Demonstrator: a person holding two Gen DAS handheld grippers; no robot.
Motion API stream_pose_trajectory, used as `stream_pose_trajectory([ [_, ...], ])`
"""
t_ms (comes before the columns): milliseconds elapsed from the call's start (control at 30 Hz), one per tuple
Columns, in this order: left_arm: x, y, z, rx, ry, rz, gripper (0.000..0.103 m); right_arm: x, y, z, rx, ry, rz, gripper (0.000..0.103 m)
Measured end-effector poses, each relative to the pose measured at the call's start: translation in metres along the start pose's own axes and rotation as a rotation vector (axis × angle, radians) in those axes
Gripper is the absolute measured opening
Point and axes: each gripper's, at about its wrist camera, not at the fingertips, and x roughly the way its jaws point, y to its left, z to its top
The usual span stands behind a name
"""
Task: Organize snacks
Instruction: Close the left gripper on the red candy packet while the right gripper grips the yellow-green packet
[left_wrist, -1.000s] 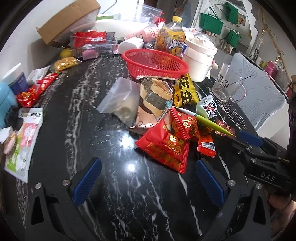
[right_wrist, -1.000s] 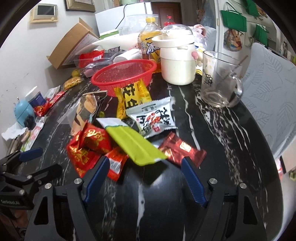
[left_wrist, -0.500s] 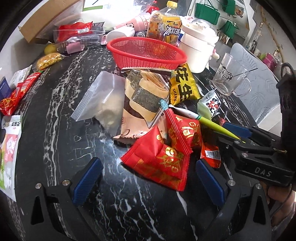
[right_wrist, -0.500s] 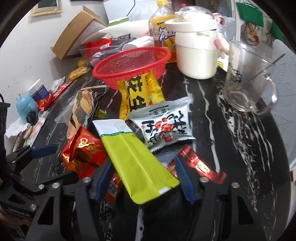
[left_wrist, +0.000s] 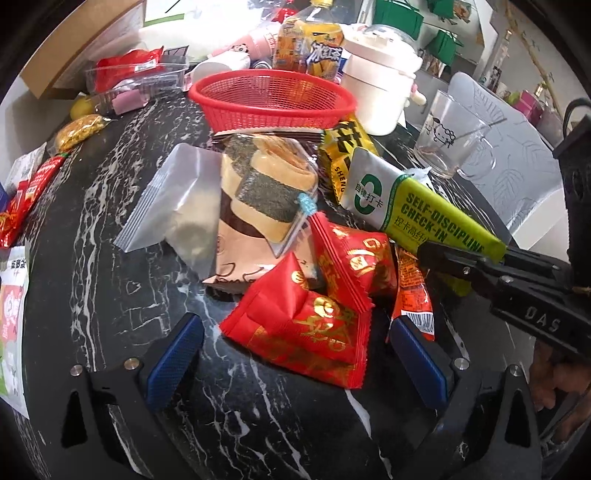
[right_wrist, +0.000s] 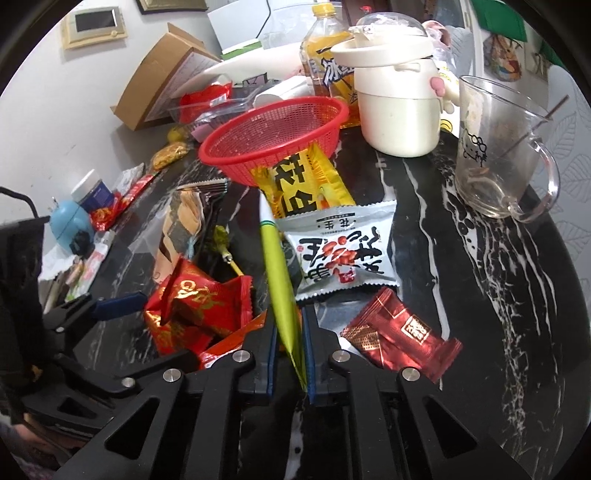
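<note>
Both grippers are black angular frames with silver screws and blue-padded jaws (one stamped "DAS").

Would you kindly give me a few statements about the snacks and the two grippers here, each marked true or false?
1. The right gripper is shut on the green packet. True.
2. The red basket holds several snacks. False: it is empty.
3. The left gripper is open. True.
4. The left gripper's fingers squeeze the red gold-printed packet. False: they stand apart from it.
</note>
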Motion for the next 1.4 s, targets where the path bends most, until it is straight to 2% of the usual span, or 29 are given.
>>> stream_pose_trajectory([
  [100, -0.002, -0.004, -0.001, 0.018, -0.016, 0.009, 0.089, -0.007, 0.001, -0.004, -0.001, -0.016, -0.008, 0.011],
  [167, -0.002, -0.006, -0.002, 0.026, -0.028, 0.029, 0.071, -0.012, 0.002, -0.007, 0.0, -0.025, -0.012, 0.01],
  [233, -0.003, -0.007, -0.002, 0.035, -0.038, 0.04, 0.062, -0.017, 0.002, -0.01, 0.004, -0.033, -0.017, 0.01],
  [333, -0.005, -0.009, -0.003, 0.038, -0.038, 0.033, 0.04, -0.024, 0.001, -0.015, 0.013, -0.043, -0.021, 0.01],
  [367, -0.007, -0.01, -0.004, 0.04, -0.035, 0.028, 0.036, -0.027, 0.001, -0.018, 0.016, -0.047, -0.023, 0.008],
  [467, -0.01, -0.011, -0.008, 0.03, -0.031, 0.004, 0.031, -0.034, 0.0, -0.023, 0.021, -0.06, -0.023, 0.008],
  [700, -0.022, -0.014, -0.02, 0.013, -0.046, -0.037, 0.031, -0.041, 0.001, -0.035, 0.026, -0.073, -0.018, 0.007],
  [800, -0.026, -0.014, -0.021, 0.006, -0.055, -0.043, 0.031, -0.04, 0.003, -0.036, 0.022, -0.073, -0.029, 0.011],
  [833, -0.028, -0.013, -0.022, 0.002, -0.059, -0.045, 0.031, -0.039, 0.003, -0.037, 0.022, -0.067, -0.034, 0.016],
  [867, -0.029, -0.012, -0.022, -0.002, -0.062, -0.046, 0.031, -0.037, 0.003, -0.036, 0.021, -0.065, -0.036, 0.03],
  [900, -0.031, -0.012, -0.023, -0.007, -0.066, -0.047, 0.031, -0.036, 0.003, -0.035, 0.023, -0.067, -0.041, 0.039],
  [933, -0.033, -0.011, -0.023, -0.012, -0.07, -0.049, 0.031, -0.036, 0.003, -0.035, 0.023, -0.074, -0.045, 0.055],
  [967, -0.034, -0.01, -0.022, -0.016, -0.072, -0.05, 0.031, -0.036, 0.003, -0.034, 0.019, -0.086, -0.049, 0.062],
  [1033, -0.037, -0.007, -0.021, -0.023, -0.081, -0.049, 0.031, -0.036, 0.004, -0.03, 0.003, -0.097, -0.073, 0.063],
  [1100, -0.04, -0.006, -0.02, -0.027, -0.09, -0.048, 0.031, -0.036, 0.005, -0.026, -0.014, -0.101, -0.111, 0.07],
  [1167, -0.043, -0.005, -0.018, -0.03, -0.1, -0.049, 0.031, -0.038, 0.004, -0.022, -0.029, -0.112, -0.154, 0.082],
  [1333, -0.051, -0.006, -0.012, -0.028, -0.124, -0.058, 0.031, -0.042, 0.004, -0.013, -0.098, -0.124, -0.242, 0.088],
  [1400, -0.052, -0.007, -0.011, -0.022, -0.13, -0.065, 0.031, -0.04, 0.007, -0.007, -0.147, -0.113, -0.257, 0.098],
])
